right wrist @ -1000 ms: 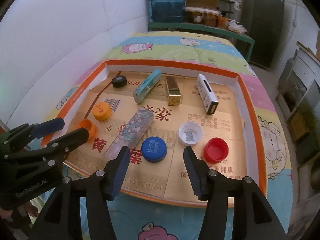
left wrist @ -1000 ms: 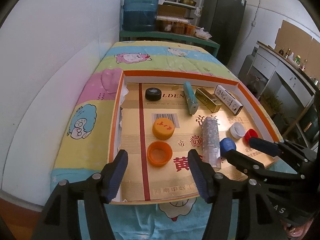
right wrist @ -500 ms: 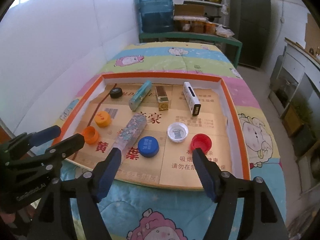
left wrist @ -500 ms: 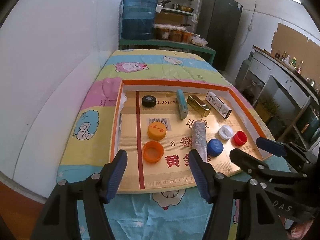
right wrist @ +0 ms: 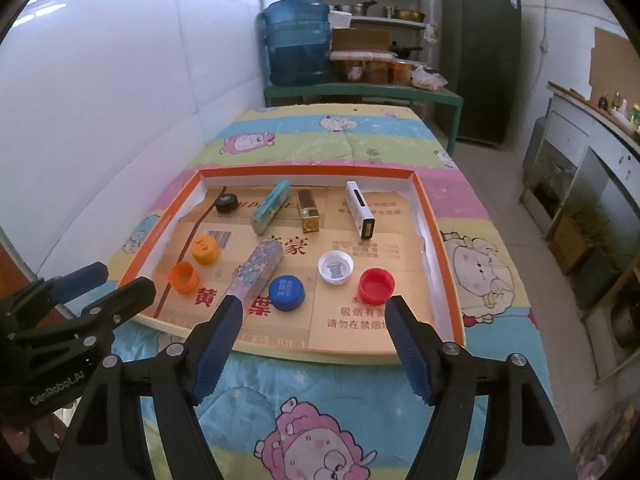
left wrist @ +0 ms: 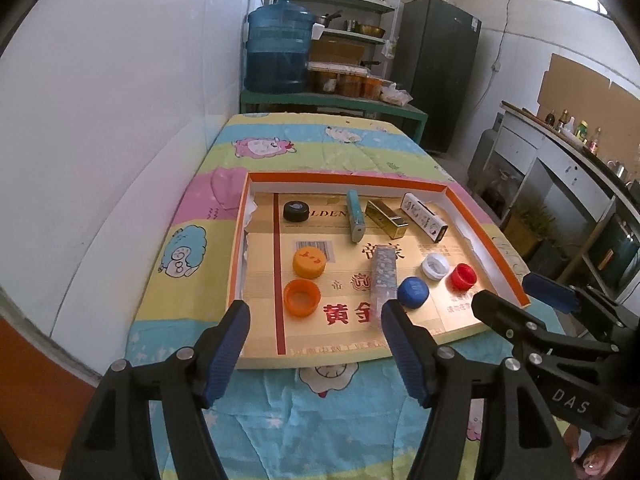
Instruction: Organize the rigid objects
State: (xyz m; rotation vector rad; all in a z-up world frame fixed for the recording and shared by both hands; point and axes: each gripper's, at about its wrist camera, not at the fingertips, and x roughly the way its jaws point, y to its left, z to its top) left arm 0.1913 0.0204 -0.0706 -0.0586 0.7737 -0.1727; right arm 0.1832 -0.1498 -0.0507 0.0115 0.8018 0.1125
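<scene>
Both the left gripper and right gripper gape empty; the patterned tube is partly hidden behind 1 right finger.

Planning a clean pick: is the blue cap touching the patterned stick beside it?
Apart. The right wrist view shows bare cardboard between the blue cap and the patterned stick.

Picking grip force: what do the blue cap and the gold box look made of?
Blue cap: likely molded plastic, matte, with a ribbed rim. Gold box: shiny, mirror-like faces suggest metal or foil-covered card; can't tell which.
</scene>
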